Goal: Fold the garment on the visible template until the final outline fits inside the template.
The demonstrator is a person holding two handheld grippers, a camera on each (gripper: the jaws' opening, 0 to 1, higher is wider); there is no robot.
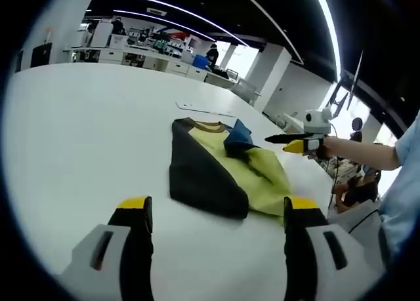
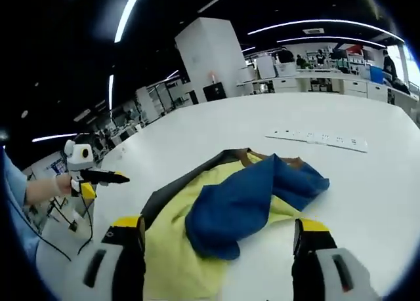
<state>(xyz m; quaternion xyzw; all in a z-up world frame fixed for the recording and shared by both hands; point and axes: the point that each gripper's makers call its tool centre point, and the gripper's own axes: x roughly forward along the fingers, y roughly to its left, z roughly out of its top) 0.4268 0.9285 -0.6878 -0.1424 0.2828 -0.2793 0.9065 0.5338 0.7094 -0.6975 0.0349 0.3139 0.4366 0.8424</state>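
Two grippers, left (image 1: pixel 213 212) and right (image 2: pixel 220 232), are hanging spread and empty as I am pausing mid-fold over the half-folded shirt (image 2: pixel 223 202) lying on the white table (image 1: pixel 79 117), judging a blue sleeve (image 2: pixel 262 183) needs pinching next.

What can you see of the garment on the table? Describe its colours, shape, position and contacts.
The garment is soft cloth in three colours: a black panel, a yellow middle and a blue sleeve folded across the yellow, with a tan collar at the far end. It lies partly folded and rumpled on the white table. Neither gripper touches it; both hover open near it.
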